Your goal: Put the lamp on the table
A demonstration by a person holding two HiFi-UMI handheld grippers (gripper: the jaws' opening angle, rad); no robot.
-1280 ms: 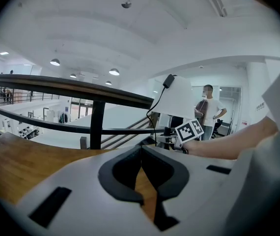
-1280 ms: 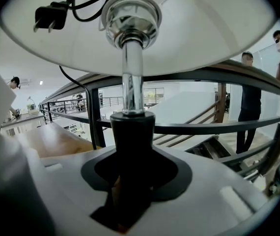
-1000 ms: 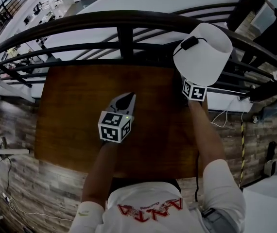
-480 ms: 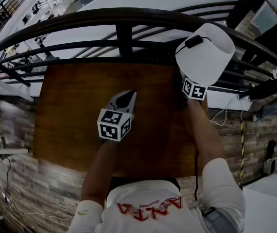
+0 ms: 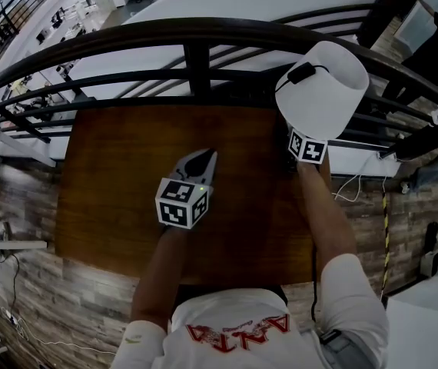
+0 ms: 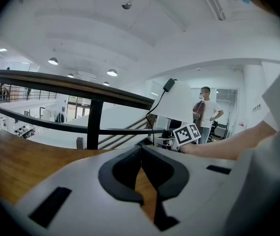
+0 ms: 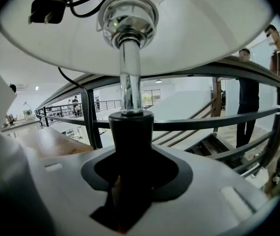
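Note:
A lamp with a white shade is held upright over the far right corner of the brown wooden table. My right gripper is shut on the lamp's black stem, below its chrome rod. The lamp's plug and black cord lie over the shade. In the head view the right gripper's marker cube sits just under the shade. My left gripper hovers over the middle of the table, its jaws shut with nothing between them.
A black metal railing curves along the table's far edge, right behind the lamp. Beyond it is a drop to a lower floor. Two people stand past the railing at the right. A white cable trails on the wood-plank floor at the right.
The lamp and right gripper have barely shifted, a touch down and left. The left gripper has stayed over the table's middle.

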